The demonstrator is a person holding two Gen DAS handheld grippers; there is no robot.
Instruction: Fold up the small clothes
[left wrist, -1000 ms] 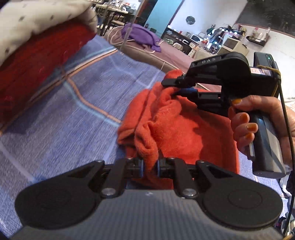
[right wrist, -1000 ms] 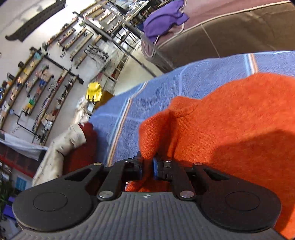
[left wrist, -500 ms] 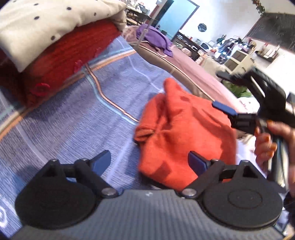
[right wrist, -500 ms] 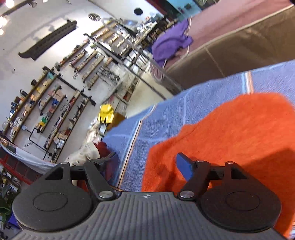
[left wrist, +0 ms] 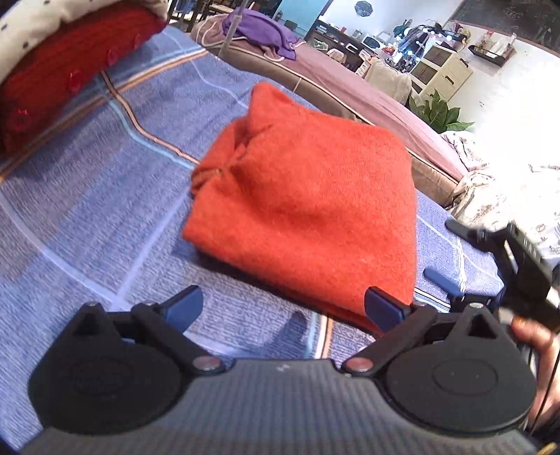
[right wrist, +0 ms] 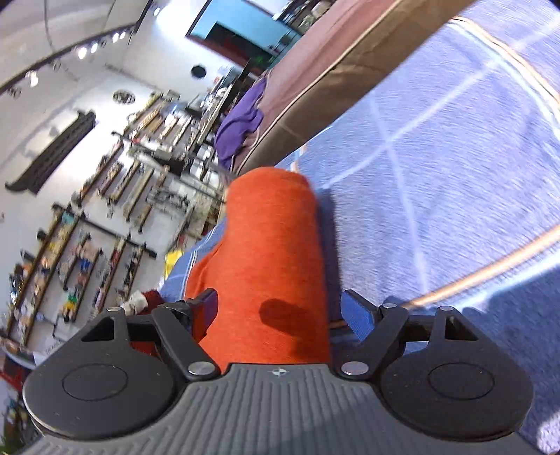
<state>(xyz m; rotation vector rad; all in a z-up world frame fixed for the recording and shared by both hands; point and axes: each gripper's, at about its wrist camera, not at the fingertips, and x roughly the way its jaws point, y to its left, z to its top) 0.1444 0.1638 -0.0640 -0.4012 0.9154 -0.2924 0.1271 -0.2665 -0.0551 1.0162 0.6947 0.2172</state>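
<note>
A folded orange knit garment [left wrist: 308, 210] lies on the blue plaid blanket [left wrist: 87, 210]. My left gripper [left wrist: 283, 308] hovers just in front of its near edge, jaws opening wide, nothing between the pads. My right gripper [left wrist: 455, 255] shows at the right edge of the left wrist view, held by a hand, open and off the garment's right side. In the right wrist view the orange garment [right wrist: 269, 245] stretches away between the wide-open fingers of the right gripper [right wrist: 281, 311], and the pads do not press on it.
A red knit piece [left wrist: 63, 70] under a white dotted cushion [left wrist: 21, 21] sits at the far left of the blanket. Behind runs a brown mattress [left wrist: 350, 87] with a purple cloth [left wrist: 259, 31] on it. Shelves and furniture fill the room beyond.
Both grippers were shut on the orange garment and have let it go, opening wide. The garment now lies folded flat. Both grippers pulled back, the right one swinging off to the garment's side.
</note>
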